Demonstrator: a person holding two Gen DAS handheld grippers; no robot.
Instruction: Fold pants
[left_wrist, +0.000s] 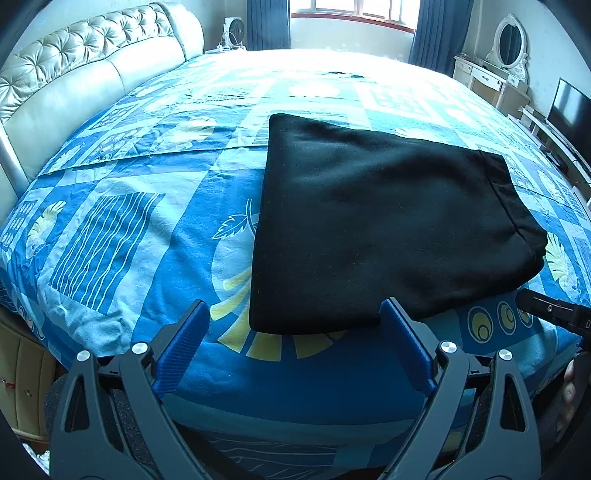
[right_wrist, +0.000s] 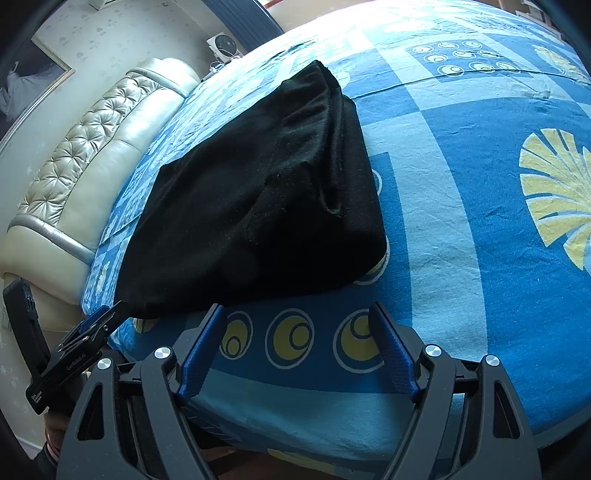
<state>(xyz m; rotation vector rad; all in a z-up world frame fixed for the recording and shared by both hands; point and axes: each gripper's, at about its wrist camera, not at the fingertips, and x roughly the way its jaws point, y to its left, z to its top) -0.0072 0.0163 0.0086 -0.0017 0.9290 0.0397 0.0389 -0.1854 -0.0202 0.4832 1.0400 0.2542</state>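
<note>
The left gripper (left_wrist: 293, 317) hangs above the near edge of the bed (left_wrist: 122, 206), jaws spread wide with nothing between them; its right fingertip sits at the near hem of the folded black pants (left_wrist: 388, 221). The right gripper (right_wrist: 297, 319) is likewise spread and empty, just short of the pants' near edge. The pants lie flat on the blue patterned bedspread beyond both grippers, with the tufted headboard (left_wrist: 81, 66) further off.

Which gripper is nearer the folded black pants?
Left. The left gripper is open at the near edge of the pants, one fingertip right at the hem. The right gripper is open over bare bedsheet, just short of them.
</note>
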